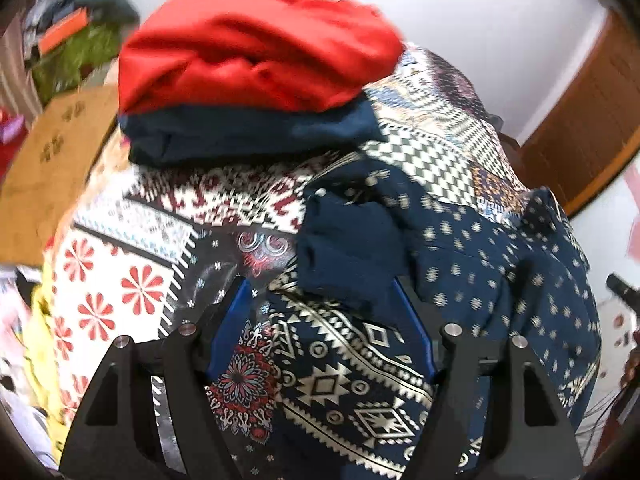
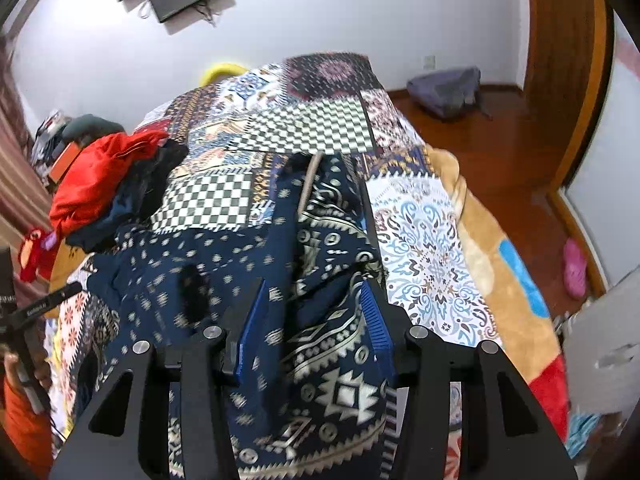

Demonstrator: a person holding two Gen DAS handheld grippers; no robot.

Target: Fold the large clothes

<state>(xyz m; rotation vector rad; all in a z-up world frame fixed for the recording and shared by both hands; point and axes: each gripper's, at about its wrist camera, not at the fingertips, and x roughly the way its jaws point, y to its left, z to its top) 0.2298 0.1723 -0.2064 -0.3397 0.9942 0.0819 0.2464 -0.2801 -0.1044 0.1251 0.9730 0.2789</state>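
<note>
My left tongs (image 1: 320, 300) point down at a bed covered by a patchwork bedspread (image 1: 132, 280), their blue pads spread wide with nothing pressed between them; the right pad sits at the near edge of a bunched dark navy fold, and I cannot tell whether it touches the cloth. The garment I am working on, a navy printed garment (image 1: 480, 264) with small pale motifs and bands of white geometric pattern, lies rumpled across the bedspread in front of and to the right of these tongs. Beyond it, at the far side of the bed, a folded red garment (image 1: 256, 48) rests on top of a folded dark blue garment (image 1: 248, 136), the two forming a neat stack. A brown cardboard sheet (image 1: 52, 168) lies off the left edge of the bed. Through my right camera, my right tongs (image 2: 314, 316) stand partly open, with a raised ridge of the same navy printed garment (image 2: 224, 256) running between the blue pads; the cloth fills the gap, yet I cannot tell whether the pads press on it. The bedspread (image 2: 424, 256) shows bare to the right of the ridge, with a tan blanket (image 2: 480, 248) along the bed's edge. At the left edge of that view, a hand (image 2: 18, 364) in an orange sleeve holds the other tool. The motion blur softens much of the fabric's detail.
</note>
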